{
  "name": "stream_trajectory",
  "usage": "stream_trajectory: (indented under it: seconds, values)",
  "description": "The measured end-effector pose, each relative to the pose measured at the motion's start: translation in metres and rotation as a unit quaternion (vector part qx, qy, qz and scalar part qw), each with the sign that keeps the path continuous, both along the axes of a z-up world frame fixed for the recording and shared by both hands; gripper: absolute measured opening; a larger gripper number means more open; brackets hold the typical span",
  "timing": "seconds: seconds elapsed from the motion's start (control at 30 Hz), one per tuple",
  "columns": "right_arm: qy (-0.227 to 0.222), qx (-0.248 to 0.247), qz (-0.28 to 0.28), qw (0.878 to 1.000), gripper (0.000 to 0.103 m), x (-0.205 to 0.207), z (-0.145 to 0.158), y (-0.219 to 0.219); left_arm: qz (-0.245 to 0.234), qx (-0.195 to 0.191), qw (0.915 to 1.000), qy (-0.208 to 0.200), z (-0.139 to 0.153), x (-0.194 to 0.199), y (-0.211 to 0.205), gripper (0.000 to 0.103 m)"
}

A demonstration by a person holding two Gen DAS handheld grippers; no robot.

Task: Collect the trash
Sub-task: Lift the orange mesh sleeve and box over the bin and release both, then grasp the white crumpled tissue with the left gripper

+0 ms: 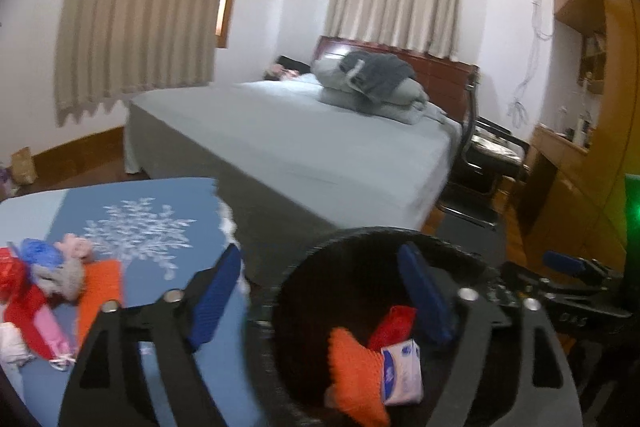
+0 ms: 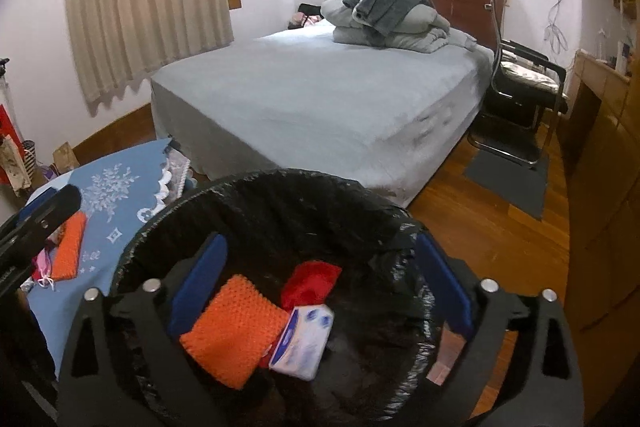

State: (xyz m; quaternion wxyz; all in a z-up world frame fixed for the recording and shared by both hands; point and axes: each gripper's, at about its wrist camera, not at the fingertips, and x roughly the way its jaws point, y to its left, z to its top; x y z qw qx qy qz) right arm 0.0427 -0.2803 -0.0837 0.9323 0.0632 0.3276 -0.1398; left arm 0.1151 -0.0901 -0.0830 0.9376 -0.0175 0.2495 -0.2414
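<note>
A: Three pieces of trash are already seen inside the black-lined bin (image 2: pixel 280 203): an orange knitted cloth (image 2: pixel 234 331), a red bag (image 2: pixel 310 281) and a white tissue pack (image 2: pixel 302 341).

B: So one drop is judged to be finished. What is left?

A: More trash is left on the blue table (image 1: pixel 168 223) beside the bin: a second orange cloth (image 1: pixel 100 299), red and pink wrappers (image 1: pixel 28 303) and a blue bag (image 1: pixel 40 251). A reach back to that pile is called for next, with the fingers brought around one piece.

B: How are the jaws held?

A: On the right gripper (image 2: pixel 320 303) they are spread wide above the bin, and nothing is gripped. On the left gripper (image 1: pixel 320 299) they are wide also, one finger over the table edge, one over the bin. Nothing is held there.
</note>
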Motion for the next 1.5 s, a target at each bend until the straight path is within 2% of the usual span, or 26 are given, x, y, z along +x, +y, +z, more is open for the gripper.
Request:
stream_trajectory:
  seconds: [0.13,0.4,0.6,0.83,1.2,1.5]
  values:
    - [-0.008,0.009,0.014,1.0,0.095,0.006,0.005,0.013,0.042,0.01,0.999,-0.01,0.002,0.0,0.031,0.092]
    - [-0.03,0.018,0.078,0.996,0.096,0.032,0.012,0.07,0.122,0.039,0.9917,-0.016,-0.002,0.0,0.097,0.093]
    - [-0.039,0.015,0.148,0.988,0.096,0.057,0.013,0.133,0.19,0.051,0.9805,-0.008,-0.01,0.0,0.157,0.093]
    - [-0.045,0.02,0.203,0.978,0.096,0.081,0.009,0.191,0.249,0.06,0.9666,0.01,-0.023,-0.003,0.216,0.093]
    - [-0.021,0.014,0.249,0.968,0.096,0.102,-0.027,0.251,0.295,0.07,0.9502,0.073,-0.071,0.002,0.265,0.075]
    - [0.009,0.004,0.254,0.967,0.096,0.11,-0.051,0.265,0.294,0.061,0.9481,0.104,-0.085,0.01,0.273,0.065]
